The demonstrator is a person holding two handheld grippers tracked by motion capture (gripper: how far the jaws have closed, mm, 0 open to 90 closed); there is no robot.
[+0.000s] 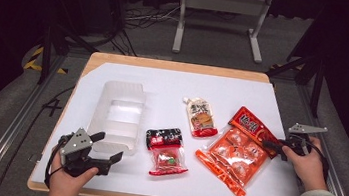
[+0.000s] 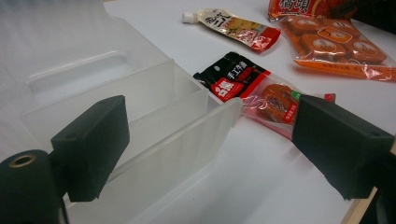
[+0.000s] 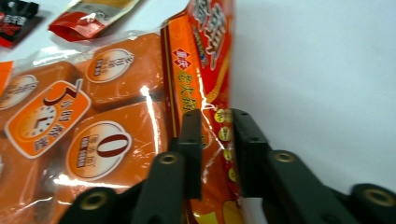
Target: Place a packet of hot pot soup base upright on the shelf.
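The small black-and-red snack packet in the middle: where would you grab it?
Take the small black-and-red snack packet by its flat black header end, from the far side. It lies flat; the lower clear part bulges over its contents, so the thin sealed edge suits two jaws better.

High view looks down; both gripper views, close and low, share the orange packet (image 2: pixel 336 44)
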